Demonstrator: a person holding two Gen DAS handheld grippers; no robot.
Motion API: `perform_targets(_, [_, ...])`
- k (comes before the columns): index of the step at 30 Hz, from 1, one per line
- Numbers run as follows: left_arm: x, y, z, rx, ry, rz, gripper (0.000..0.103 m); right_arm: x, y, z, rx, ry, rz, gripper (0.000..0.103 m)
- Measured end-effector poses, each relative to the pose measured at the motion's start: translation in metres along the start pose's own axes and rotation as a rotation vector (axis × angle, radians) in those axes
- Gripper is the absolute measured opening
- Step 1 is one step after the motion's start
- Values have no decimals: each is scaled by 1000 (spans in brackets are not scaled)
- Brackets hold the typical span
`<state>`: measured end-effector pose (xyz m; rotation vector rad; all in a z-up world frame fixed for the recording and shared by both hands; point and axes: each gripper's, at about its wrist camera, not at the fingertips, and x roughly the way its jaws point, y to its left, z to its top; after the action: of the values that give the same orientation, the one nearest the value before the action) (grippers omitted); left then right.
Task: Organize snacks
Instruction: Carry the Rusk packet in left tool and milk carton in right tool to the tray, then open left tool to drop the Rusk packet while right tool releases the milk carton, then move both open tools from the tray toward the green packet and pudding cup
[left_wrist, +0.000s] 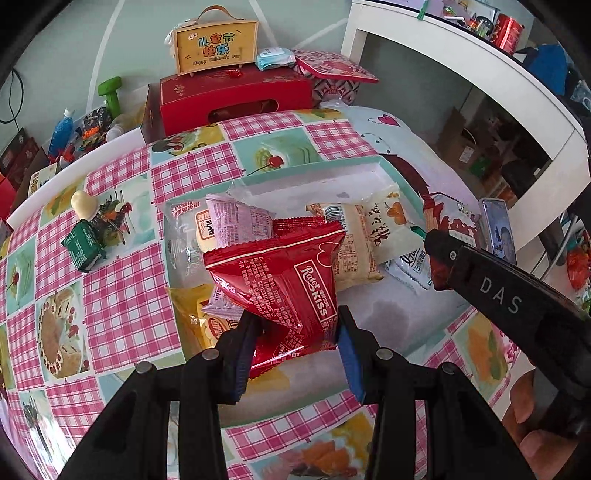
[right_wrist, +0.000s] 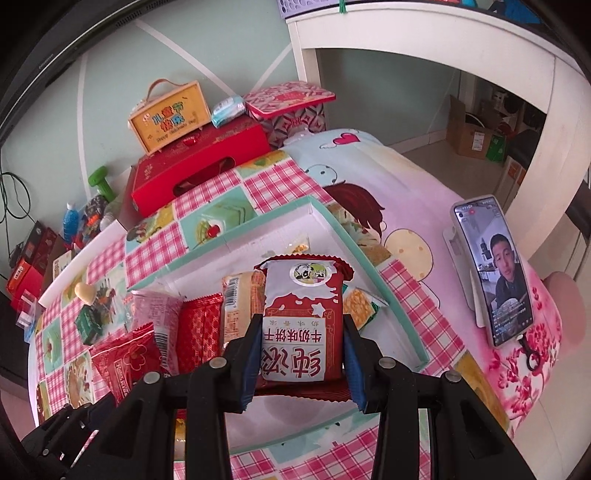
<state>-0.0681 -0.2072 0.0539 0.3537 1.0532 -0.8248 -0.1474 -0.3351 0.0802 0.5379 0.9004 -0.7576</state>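
Note:
A shallow white tray with a teal rim (left_wrist: 314, 162) (right_wrist: 369, 254) lies on the checked tablecloth and holds several snack packets. My left gripper (left_wrist: 295, 332) is shut on a red "Kiss" snack packet (left_wrist: 291, 269) and holds it above the tray's near side; that packet also shows at the lower left of the right wrist view (right_wrist: 125, 358). My right gripper (right_wrist: 301, 347) is shut on a red and white milk biscuit packet (right_wrist: 303, 314) above the tray; the same packet shows past the right gripper's arm in the left wrist view (left_wrist: 454, 218).
A small green box (left_wrist: 83, 247) and a cream heart-shaped piece (left_wrist: 83, 203) lie left of the tray. Red gift boxes (left_wrist: 236, 99) and a yellow case (left_wrist: 216, 44) stand at the table's far edge. A phone on a stand (right_wrist: 491, 269) is at the right.

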Motion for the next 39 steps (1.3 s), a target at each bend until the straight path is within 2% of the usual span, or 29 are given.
perform_targets(6, [8,-9,-2,30,16,27,44,15,3,-4,-10,54,21,42])
perform_targets(17, [22,-13,-5,33,56,48,45,25,0,-6,1,82,6,43])
perform_targets(19, [25,-12,-5,27,67,55,51,26,-2,-6,11,86,0,43])
perform_targets(20, [26,-11,-5,23,72,61,59,27,-3,-6,18,91,-4,44])
perform_targets(22, [26,-9,-5,16,76,62,65,30,-6,-6,35,102,-13,51])
perform_targets(24, [25,-8,-5,9,75,63,66,30,-10,-5,52,99,-22,67])
perform_targets(29, [27,-2,-4,-13,91,77,71,32,-16,-4,69,100,-47,76])
perform_targets(32, [22,0,-2,-14,85,80,78,35,-15,-4,58,109,-55,82])
perform_targets(39, [10,1,2,-4,57,77,79,33,-14,-3,46,94,-55,100])
